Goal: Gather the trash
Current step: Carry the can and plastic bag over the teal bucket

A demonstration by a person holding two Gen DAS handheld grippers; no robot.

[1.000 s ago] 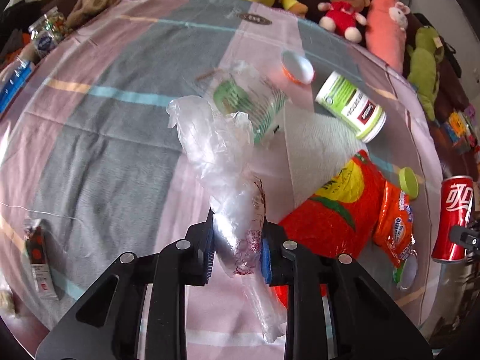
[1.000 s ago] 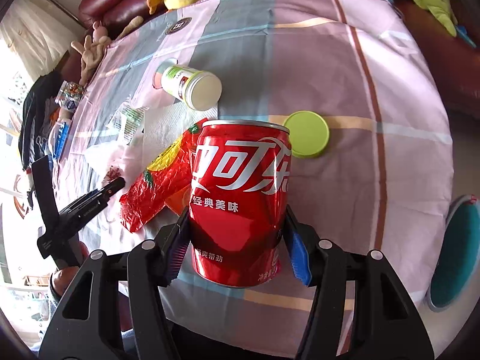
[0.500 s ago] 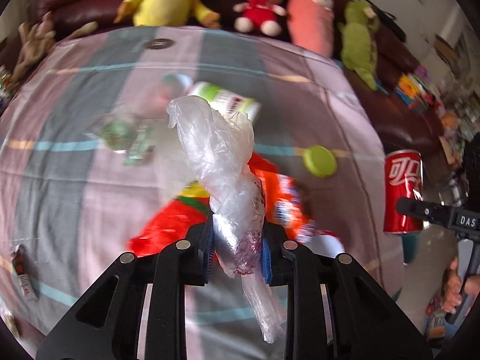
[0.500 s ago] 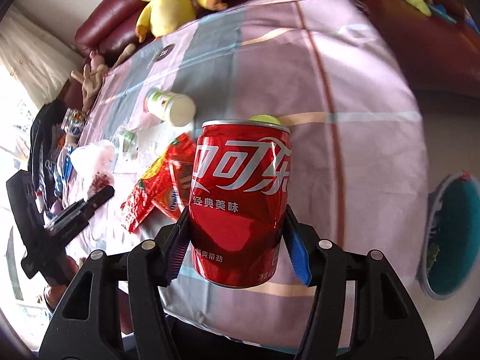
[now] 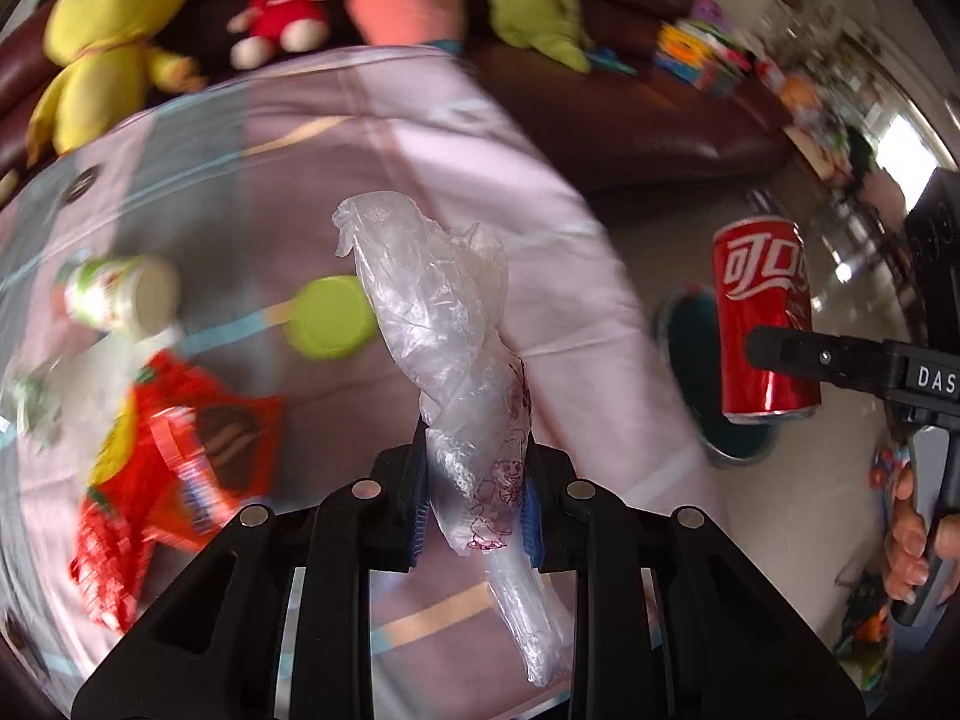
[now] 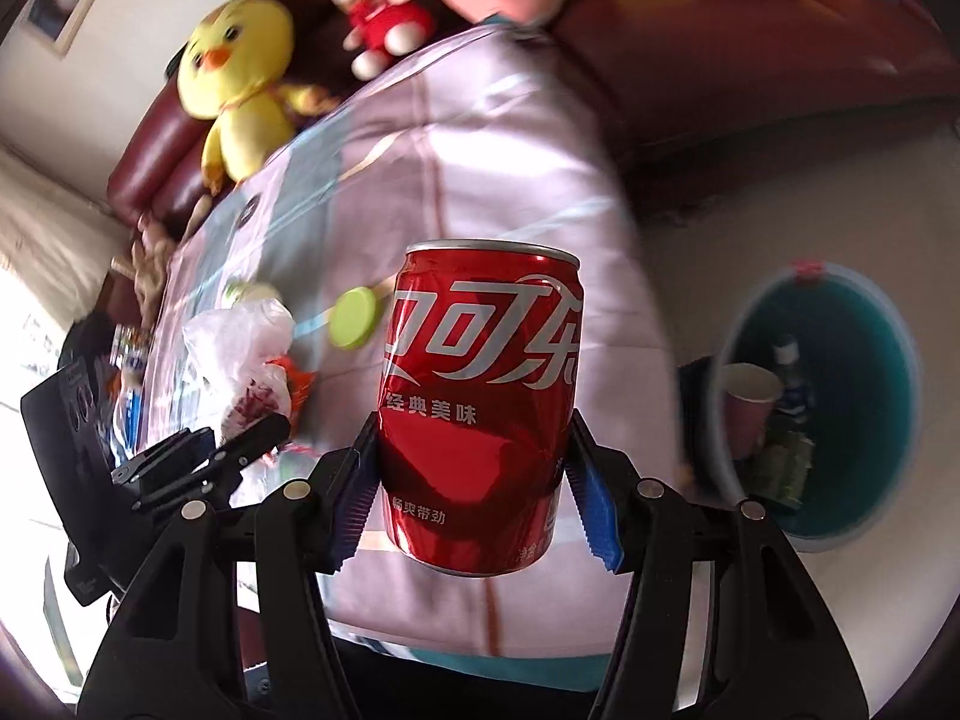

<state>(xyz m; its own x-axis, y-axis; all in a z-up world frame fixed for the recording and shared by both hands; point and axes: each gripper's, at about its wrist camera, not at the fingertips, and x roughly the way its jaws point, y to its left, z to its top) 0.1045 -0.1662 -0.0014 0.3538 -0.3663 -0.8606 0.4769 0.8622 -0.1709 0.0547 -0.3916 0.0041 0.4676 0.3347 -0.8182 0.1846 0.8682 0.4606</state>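
The right gripper (image 6: pixel 474 495) pinches a red can (image 6: pixel 480 408) upright between its blue pads, gripping the lower half of the body, probably so the can stays level and drips nothing on the way to disposal. The left gripper (image 5: pixel 474 504) is pressed together on a twisted clear bag (image 5: pixel 456 360), caught near its narrow middle; the loose top stands up above the fingers and a tail hangs below them, a hold that keeps limp film from slipping out. Both pieces of trash are in the air, off the table (image 5: pixel 570 276). Just beyond the table's edge, on the floor, sits a teal bin (image 6: pixel 900 372) already holding a paper cup (image 6: pixel 750 396) and what looks like a bottle; the can hangs near it, so dropping it in seems the step in hand. Farther back on the cloth lie a green lid (image 5: pixel 330 324), a red snack wrapper (image 5: pixel 174 456) and a tipped white tub (image 5: pixel 120 294), still to be collected. Plush toys (image 6: pixel 240 84) line the sofa behind.
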